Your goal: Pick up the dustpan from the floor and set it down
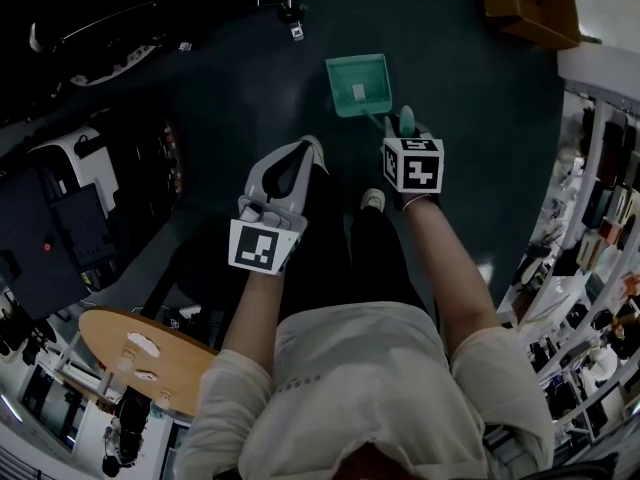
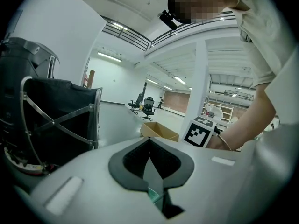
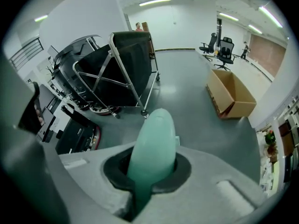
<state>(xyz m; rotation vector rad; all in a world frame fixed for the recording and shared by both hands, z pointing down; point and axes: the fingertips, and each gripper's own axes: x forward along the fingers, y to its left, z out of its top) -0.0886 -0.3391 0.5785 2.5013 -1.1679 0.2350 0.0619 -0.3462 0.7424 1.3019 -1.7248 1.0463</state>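
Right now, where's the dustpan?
Head view, upper centre: the green dustpan is ahead of the person, its handle clamped in the right gripper; the cardboard box is off to its right.

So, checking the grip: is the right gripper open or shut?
Shut: the right gripper clamps the green plastic dustpan by its handle.

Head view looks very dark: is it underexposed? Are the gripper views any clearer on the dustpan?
Head view: dim, the floor nearly black, yet the green dustpan stands out clearly. Right gripper view: bright, fisheye-bent at the edges; the handle, close to the lens, looks soft. Left gripper view: evenly lit, strong fisheye, no clear sight of the dustpan.
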